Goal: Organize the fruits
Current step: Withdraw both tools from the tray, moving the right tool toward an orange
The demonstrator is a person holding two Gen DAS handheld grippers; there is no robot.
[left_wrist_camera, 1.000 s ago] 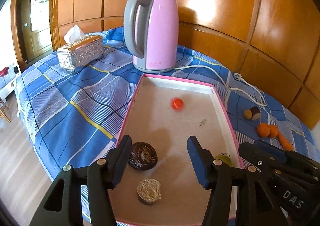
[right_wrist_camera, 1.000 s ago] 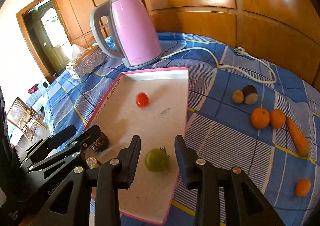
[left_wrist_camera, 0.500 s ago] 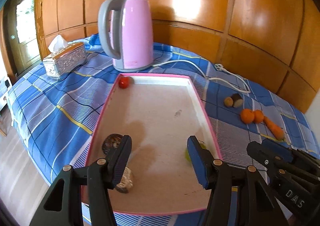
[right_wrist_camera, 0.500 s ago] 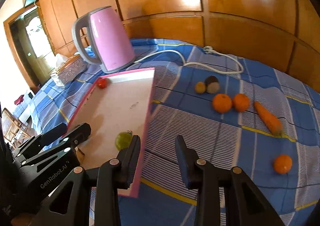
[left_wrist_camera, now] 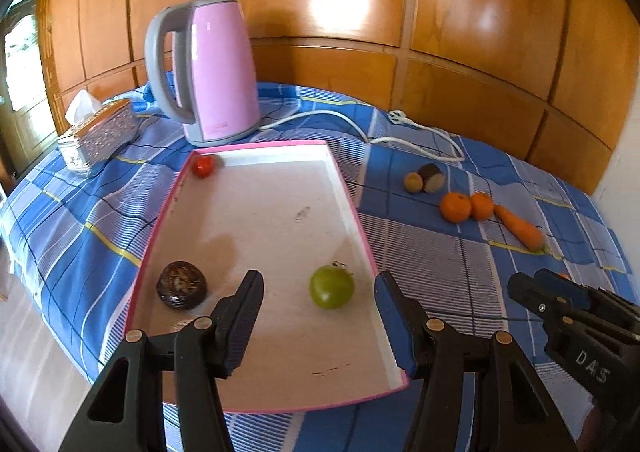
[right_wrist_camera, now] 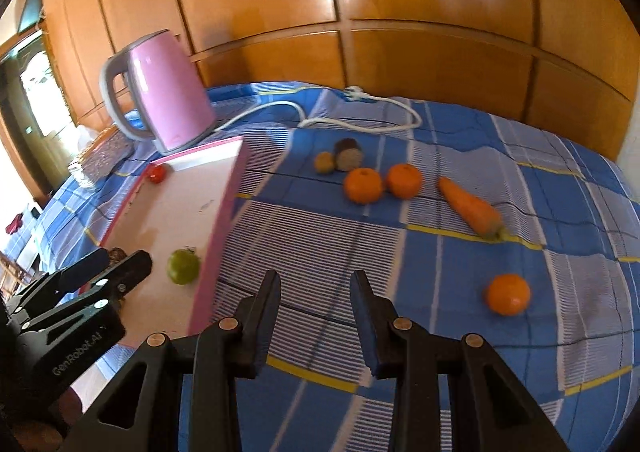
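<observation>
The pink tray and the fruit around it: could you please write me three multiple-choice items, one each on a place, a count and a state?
1. Where does the green fruit lie?
A. in the pink tray
B. on the cloth
C. beside the kettle

2. How many round orange fruits lie on the cloth in the right wrist view?
A. one
B. three
C. five

3. What is between the right gripper fingers?
A. a carrot
B. an orange
C. nothing

Answers: 1 A, it rests on the tray floor near the right wall. 2 B, two sit together and one apart. 3 C, only cloth shows in the gap.
</observation>
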